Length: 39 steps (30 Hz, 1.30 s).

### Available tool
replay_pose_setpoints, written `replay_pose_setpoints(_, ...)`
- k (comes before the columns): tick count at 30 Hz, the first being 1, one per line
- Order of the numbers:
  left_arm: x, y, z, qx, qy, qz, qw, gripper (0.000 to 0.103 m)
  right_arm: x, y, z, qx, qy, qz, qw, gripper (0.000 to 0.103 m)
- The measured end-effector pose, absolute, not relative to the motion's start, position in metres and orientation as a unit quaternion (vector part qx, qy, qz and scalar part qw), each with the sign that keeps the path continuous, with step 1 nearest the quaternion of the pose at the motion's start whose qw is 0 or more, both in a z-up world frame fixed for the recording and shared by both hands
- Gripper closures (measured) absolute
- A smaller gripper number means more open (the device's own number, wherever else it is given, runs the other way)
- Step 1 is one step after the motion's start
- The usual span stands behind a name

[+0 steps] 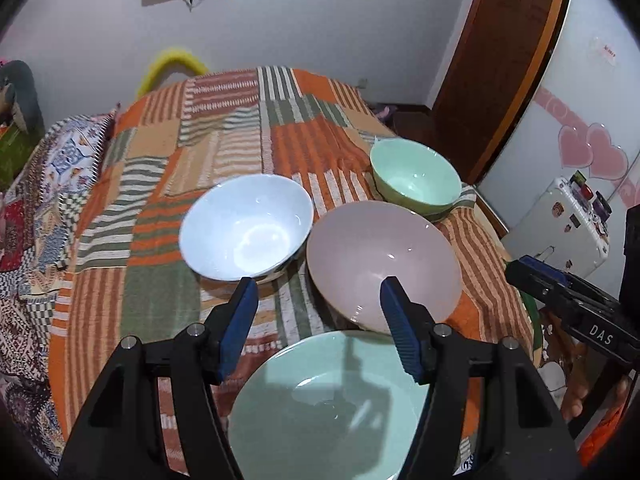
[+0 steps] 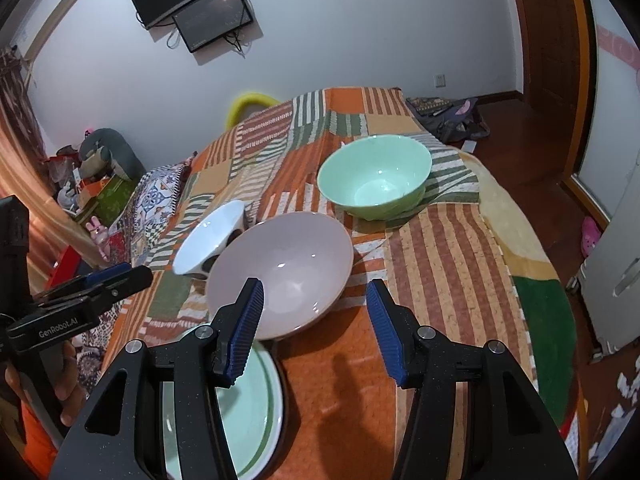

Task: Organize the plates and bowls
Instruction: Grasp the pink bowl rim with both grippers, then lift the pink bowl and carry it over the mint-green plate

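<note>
Both grippers, left gripper (image 1: 316, 300) and right gripper (image 2: 316, 304), hang partly open and empty above the green plate (image 1: 320, 408). With the pink bowl (image 1: 384, 264) at one o'clock, I would close on its near rim squarely, avoiding the white bowl (image 1: 246, 228) touching it.

Even, moderate indoor light. Soft glare seen inside the white bowl (image 1: 246, 228); a claw-shaped shadow cast across the green plate (image 1: 332, 404). Strong fisheye bending and dark vignetting noted at edges; slight blur.
</note>
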<state>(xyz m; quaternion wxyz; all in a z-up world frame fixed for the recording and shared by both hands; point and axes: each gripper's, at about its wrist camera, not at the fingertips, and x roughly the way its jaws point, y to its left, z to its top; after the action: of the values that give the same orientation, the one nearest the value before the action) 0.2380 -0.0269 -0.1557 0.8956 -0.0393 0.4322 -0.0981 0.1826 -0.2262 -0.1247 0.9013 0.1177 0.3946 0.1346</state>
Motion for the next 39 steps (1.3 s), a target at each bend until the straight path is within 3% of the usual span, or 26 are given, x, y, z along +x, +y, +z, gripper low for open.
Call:
replay_pose_setpoints(9,0.267,-0.027,-0.195,-0.069,0.464,-0.117,0.875,0.041,0.212,-0.22,-0.152,0.119,0.427,0.14,0.886,0.053)
replay_pose_setpoints(15,0.278,-0.037,-0.211,-0.055,0.479,-0.133,0.866,0.063,0.224,-0.22,-0.163,0.117,0.439,0.142,0.879,0.053)
replay_pose_setpoints(16,0.28,-0.038,-0.213,-0.054,0.48,-0.133,0.865,0.071,0.226,-0.22,-0.164,0.115,0.44,0.142,0.879,0.053)
replay_pose_setpoints(18,0.283,-0.04,-0.216,-0.048,0.482,-0.129,0.865,0.074,0.228,-0.219,-0.166,0.109,0.443,0.146,0.878,0.053)
replay_pose_setpoints(24,0.29,-0.037,-0.223,-0.056,0.49,-0.126,0.861,0.078,0.235,-0.223,-0.172,0.112,0.446,0.148,0.875,0.064)
replay_pose_setpoints(29,0.296,-0.045,-0.234,-0.041,0.504,-0.124,0.854,0.078,0.244,-0.222,-0.183,0.125,0.467,0.158,0.861,0.08)
replay_pose_setpoints(39,0.286,-0.054,-0.227,-0.014,0.498,-0.125,0.858,0.078,0.237,-0.213,-0.18,0.098,0.488,0.148,0.855,0.081)
